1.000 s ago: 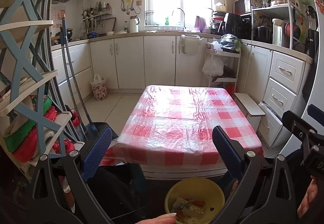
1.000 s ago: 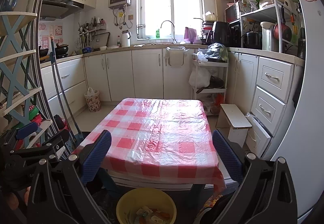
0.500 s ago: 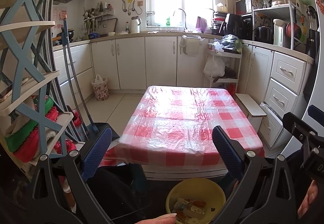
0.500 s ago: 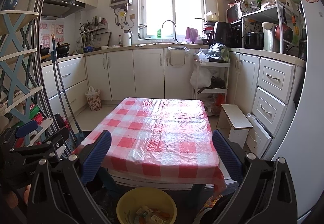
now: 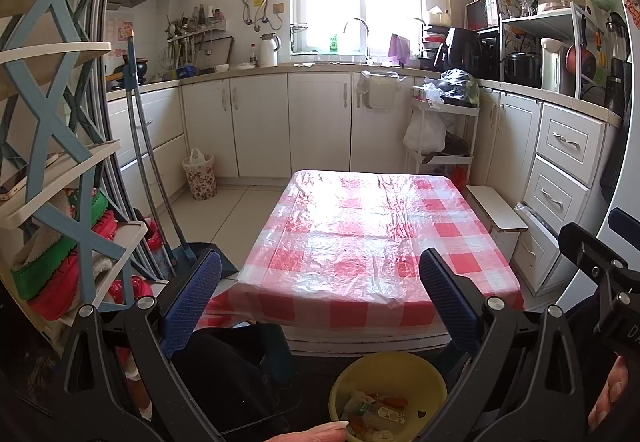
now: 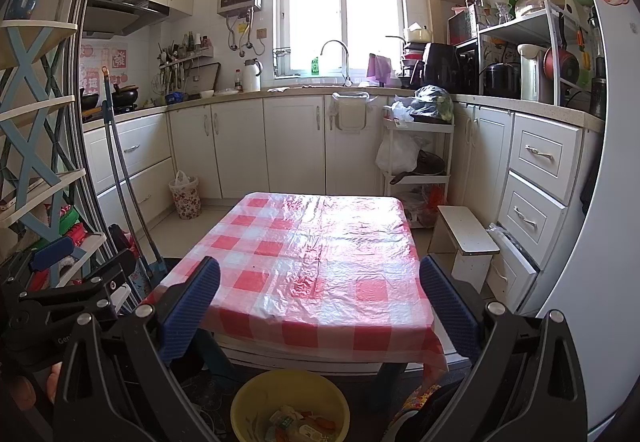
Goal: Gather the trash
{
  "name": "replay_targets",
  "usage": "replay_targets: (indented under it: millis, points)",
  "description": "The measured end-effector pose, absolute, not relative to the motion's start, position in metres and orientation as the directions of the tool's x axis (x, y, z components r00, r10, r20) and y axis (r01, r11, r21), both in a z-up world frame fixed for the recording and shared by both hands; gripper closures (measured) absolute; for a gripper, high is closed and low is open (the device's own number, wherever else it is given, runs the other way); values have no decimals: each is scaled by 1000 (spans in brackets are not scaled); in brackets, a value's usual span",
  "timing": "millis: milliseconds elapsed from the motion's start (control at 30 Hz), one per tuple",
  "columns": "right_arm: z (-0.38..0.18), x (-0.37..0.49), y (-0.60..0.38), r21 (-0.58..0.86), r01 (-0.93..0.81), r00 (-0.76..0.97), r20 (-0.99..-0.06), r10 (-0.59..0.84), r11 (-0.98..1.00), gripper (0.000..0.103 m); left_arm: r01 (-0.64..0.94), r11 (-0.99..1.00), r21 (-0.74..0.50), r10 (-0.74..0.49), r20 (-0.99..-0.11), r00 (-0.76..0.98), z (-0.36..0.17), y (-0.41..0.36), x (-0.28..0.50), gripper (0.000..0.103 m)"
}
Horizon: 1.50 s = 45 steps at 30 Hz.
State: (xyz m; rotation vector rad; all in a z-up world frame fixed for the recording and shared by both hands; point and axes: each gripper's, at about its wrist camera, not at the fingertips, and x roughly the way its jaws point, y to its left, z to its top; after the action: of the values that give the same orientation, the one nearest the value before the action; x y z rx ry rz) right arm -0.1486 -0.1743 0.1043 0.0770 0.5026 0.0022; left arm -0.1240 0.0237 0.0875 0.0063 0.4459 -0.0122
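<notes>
A yellow bin [image 5: 388, 390] holding several pieces of trash [image 5: 376, 412] stands on the floor below the near edge of a low table with a red-and-white checked cloth [image 5: 360, 242]. It also shows in the right wrist view [image 6: 290, 400], with trash [image 6: 300, 424] inside. My left gripper [image 5: 320, 294] is open and empty, held above the bin before the table. My right gripper [image 6: 320, 296] is open and empty at the same height. The tabletop [image 6: 316, 254] bears no trash that I can see.
A shoe rack [image 5: 60, 202] and a broom with dustpan [image 5: 160, 202] stand at the left. A white stool [image 6: 468, 238], drawers [image 6: 536, 194] and a trolley [image 6: 416, 162] line the right. A flowered basket [image 5: 199, 178] stands by the far cabinets.
</notes>
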Motion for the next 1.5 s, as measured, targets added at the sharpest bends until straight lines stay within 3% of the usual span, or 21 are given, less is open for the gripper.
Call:
replay_targets:
  millis: [833, 1133, 1300, 1500]
  points:
    - [102, -134, -167, 36, 24, 850, -527, -2, 999, 7, 37, 999, -3, -34, -462, 886, 87, 27, -117, 7]
    - [97, -126, -171, 47, 16, 839, -545, 12, 999, 7, 96, 986, -137, -151, -481, 864, 86, 43, -102, 7]
    - [87, -114, -177, 71, 7, 824, -566, 35, 997, 7, 70, 996, -56, -87, -446, 891, 90, 37, -92, 7]
    - [73, -89, -191, 98, 6, 809, -586, 53, 995, 7, 86, 995, -42, -95, -555, 827, 70, 34, -23, 7]
